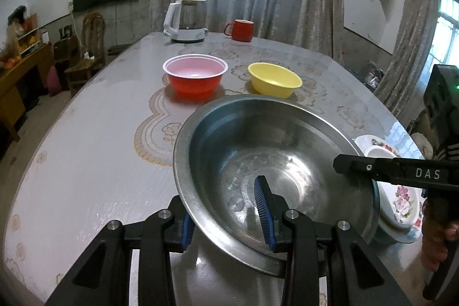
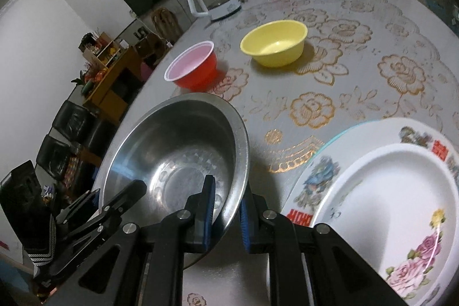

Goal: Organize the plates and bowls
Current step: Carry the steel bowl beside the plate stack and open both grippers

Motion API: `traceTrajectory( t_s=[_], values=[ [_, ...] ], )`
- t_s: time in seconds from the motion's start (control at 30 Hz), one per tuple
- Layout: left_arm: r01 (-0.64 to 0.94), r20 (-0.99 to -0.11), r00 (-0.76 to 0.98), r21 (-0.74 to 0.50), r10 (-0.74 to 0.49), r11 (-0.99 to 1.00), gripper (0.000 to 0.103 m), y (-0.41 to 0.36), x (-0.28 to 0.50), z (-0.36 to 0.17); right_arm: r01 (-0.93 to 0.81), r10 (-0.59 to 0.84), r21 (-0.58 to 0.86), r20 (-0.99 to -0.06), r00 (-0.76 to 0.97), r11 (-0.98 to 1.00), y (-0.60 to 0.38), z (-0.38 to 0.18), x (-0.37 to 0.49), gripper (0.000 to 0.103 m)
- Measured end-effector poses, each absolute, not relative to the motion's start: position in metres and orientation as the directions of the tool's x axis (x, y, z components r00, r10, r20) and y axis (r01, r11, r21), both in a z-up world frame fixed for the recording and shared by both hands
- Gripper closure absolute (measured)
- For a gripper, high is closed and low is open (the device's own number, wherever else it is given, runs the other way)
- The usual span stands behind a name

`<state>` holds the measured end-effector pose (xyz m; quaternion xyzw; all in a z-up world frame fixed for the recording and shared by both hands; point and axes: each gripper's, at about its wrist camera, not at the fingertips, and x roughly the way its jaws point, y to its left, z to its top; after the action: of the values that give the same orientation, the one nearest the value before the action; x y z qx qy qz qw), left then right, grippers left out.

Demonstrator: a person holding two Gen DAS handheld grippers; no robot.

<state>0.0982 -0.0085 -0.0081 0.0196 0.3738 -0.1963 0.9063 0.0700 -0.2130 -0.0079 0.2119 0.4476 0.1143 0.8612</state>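
Observation:
A large steel bowl (image 1: 275, 162) is held tilted above the table by both grippers. My left gripper (image 1: 226, 217) is shut on its near-left rim, one finger inside, one outside. My right gripper (image 2: 226, 211) is shut on its right rim (image 2: 241, 151); its black finger (image 1: 396, 169) reaches in from the right in the left wrist view. A stack of white flowered plates (image 2: 401, 191) lies to the right of the bowl, also seen in the left wrist view (image 1: 401, 200). A red bowl (image 1: 195, 76) and a yellow bowl (image 1: 274, 79) stand farther back; the right wrist view shows both, red (image 2: 193, 69), yellow (image 2: 274, 43).
A white kettle (image 1: 186, 19) and a red mug (image 1: 241, 30) stand at the table's far edge (image 1: 287, 40). A lace-patterned cloth under glass covers the table. Chairs and a wooden cabinet (image 1: 17, 70) stand to the left.

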Motion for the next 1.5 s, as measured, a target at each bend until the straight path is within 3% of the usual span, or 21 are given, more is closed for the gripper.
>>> traceTrajectory(
  t_s=[1.17, 1.3, 1.5],
  values=[
    [0.352, -0.732, 0.602, -0.114, -0.318, 0.929, 0.066, -0.010, 0.110, -0.039, 0.027, 0.329, 0.407, -0.773, 0.542, 0.913, -0.203, -0.027, 0.078, 0.085],
    [0.352, -0.732, 0.601, -0.116, -0.319, 0.929, 0.063, -0.010, 0.108, -0.039, 0.026, 0.355, 0.438, -0.761, 0.544, 0.899, -0.205, -0.025, 0.075, 0.078],
    [0.354, -0.734, 0.605, -0.100, -0.309, 0.930, 0.058, -0.011, 0.105, -0.038, 0.028, 0.350, 0.439, -0.752, 0.559, 0.898, -0.209, -0.018, 0.071, 0.077]
  ],
)
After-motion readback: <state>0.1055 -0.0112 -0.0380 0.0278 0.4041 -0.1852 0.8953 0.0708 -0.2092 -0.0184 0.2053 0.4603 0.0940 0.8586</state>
